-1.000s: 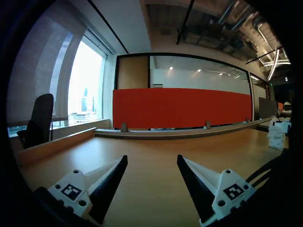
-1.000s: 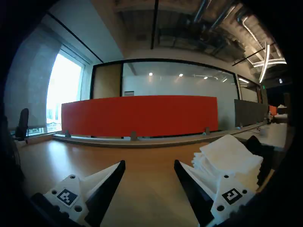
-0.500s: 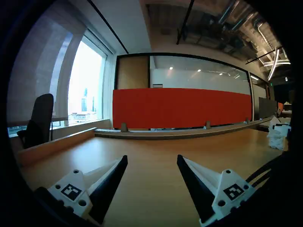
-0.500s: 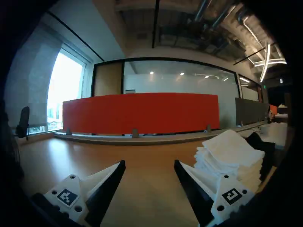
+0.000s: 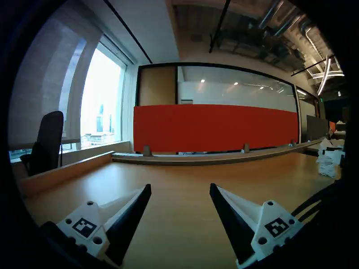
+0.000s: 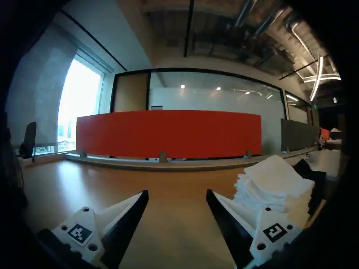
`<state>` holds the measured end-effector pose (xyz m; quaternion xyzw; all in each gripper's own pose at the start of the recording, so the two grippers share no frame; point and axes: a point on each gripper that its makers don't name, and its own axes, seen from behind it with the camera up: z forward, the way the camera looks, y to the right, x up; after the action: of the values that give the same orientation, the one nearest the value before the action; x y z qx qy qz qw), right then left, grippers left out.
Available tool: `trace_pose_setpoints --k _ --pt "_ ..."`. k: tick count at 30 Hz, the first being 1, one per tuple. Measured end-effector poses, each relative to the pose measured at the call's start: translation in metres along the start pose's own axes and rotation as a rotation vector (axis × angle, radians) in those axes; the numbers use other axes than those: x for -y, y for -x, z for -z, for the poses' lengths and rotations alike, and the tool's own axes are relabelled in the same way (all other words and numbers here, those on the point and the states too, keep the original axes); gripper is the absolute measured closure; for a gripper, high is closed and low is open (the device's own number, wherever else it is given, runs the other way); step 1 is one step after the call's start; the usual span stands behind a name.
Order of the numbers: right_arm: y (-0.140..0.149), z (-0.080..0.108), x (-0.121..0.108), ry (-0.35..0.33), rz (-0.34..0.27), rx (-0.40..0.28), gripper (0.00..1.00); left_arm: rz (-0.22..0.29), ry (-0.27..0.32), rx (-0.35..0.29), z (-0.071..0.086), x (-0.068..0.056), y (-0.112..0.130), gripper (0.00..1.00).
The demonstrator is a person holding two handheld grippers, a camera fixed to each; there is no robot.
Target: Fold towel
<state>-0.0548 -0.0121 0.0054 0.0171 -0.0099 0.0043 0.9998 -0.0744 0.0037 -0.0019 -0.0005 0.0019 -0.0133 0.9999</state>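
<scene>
Right gripper (image 6: 177,193) turned slightly, stack of folded white towels (image 6: 274,186) edging rightward in its view, resting on wooden worktop (image 6: 179,179) just to its right, jaws spread, empty, left gripper (image 5: 180,186) unmoved, spread above bare worktop.

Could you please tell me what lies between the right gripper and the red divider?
Bare wooden desktop, in the right gripper view; the towel stack sits aside.

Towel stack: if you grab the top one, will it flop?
Probably floppy: the top towel lies draped and tilted. Likely light, being cloth. The towel stack has ragged layers, so a push might slide or tip it.
</scene>
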Motion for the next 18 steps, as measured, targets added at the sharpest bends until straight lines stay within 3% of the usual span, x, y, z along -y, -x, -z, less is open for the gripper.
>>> trace_pose_setpoints --k 18 --pt "-0.0014 0.0004 0.0005 0.000 -0.001 0.001 0.00 0.000 0.000 0.000 0.0003 0.0003 -0.0007 0.03"
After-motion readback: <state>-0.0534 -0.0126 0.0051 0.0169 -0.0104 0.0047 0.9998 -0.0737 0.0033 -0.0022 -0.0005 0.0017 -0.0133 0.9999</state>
